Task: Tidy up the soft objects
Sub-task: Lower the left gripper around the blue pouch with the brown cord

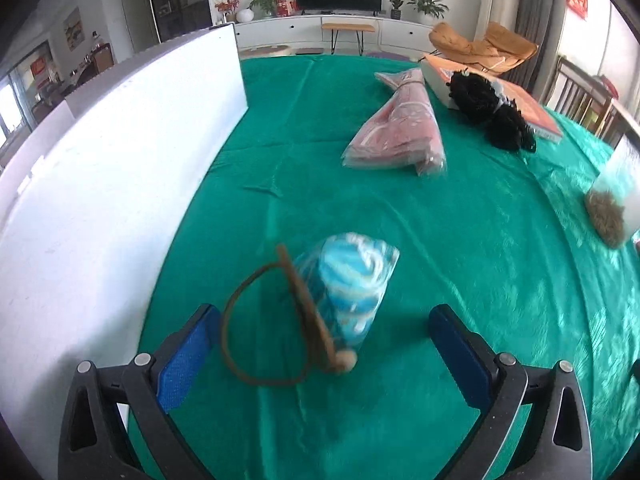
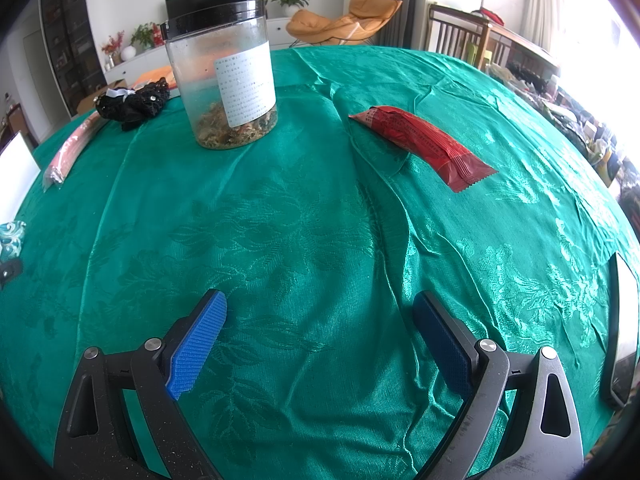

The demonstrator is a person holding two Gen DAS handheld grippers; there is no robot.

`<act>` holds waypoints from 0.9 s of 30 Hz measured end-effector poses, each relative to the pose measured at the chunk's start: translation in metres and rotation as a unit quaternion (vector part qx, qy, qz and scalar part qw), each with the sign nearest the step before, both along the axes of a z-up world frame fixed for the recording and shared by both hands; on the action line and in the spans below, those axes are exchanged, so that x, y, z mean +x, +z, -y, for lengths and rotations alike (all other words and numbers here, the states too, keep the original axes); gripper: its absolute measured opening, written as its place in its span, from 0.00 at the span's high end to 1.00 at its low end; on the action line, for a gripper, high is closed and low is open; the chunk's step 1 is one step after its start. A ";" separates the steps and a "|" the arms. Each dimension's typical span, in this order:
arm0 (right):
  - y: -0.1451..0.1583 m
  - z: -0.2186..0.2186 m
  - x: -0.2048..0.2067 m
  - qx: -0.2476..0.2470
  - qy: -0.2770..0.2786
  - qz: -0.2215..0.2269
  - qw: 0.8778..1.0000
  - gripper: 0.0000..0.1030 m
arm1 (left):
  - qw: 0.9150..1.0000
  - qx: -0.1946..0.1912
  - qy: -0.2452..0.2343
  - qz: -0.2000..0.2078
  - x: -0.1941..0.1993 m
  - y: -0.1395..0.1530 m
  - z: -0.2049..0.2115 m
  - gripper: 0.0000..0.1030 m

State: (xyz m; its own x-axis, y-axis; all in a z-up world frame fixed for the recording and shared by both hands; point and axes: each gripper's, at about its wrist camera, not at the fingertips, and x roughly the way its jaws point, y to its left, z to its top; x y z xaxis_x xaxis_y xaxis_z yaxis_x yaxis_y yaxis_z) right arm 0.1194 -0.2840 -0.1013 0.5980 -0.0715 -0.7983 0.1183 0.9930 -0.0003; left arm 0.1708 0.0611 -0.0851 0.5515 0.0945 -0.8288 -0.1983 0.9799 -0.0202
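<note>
In the left wrist view a blue-and-white soft roll in clear wrap (image 1: pixel 352 284), with a brown loop handle (image 1: pixel 264 328), lies on the green tablecloth between the fingers of my open left gripper (image 1: pixel 324 340). A pink folded cloth in a clear bag (image 1: pixel 400 128) and a black fluffy item (image 1: pixel 492 108) lie farther back. In the right wrist view my right gripper (image 2: pixel 320 340) is open and empty above the cloth. A red soft packet (image 2: pixel 424 144) lies ahead to the right. The black item (image 2: pixel 134 102) and pink bag (image 2: pixel 72 144) show at far left.
A white board (image 1: pixel 120 168) stands along the table's left side. A clear jar with a black lid (image 2: pixel 226 76) stands ahead of the right gripper; it also shows at the right edge in the left wrist view (image 1: pixel 616 196). An orange box (image 1: pixel 516 100) lies under the black item. A phone-like slab (image 2: pixel 624 328) lies at right.
</note>
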 end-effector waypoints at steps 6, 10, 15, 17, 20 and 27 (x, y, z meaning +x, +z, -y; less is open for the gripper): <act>0.000 0.001 0.000 0.000 0.000 0.000 1.000 0.07 | 0.995 -0.013 -0.098 0.026 -0.001 0.011 0.037 0.59; 0.000 0.000 0.000 0.000 0.000 0.000 1.000 0.07 | 0.983 -0.063 -0.171 0.034 -0.039 0.022 0.073 0.59; 0.000 0.000 0.000 0.000 0.000 0.000 1.000 0.07 | 0.978 -0.018 -0.205 0.028 -0.070 0.016 0.104 0.25; 0.000 0.000 0.000 0.000 0.000 0.000 1.000 0.07 | 0.979 0.016 -0.201 0.027 -0.072 0.009 0.108 0.10; 0.000 0.000 0.000 0.000 0.000 0.000 1.000 0.07 | 0.981 0.009 -0.192 0.018 -0.069 0.002 0.104 0.04; 0.000 0.000 0.000 0.000 0.000 0.000 1.000 0.07 | 0.984 0.005 -0.180 0.012 -0.068 -0.001 0.098 0.00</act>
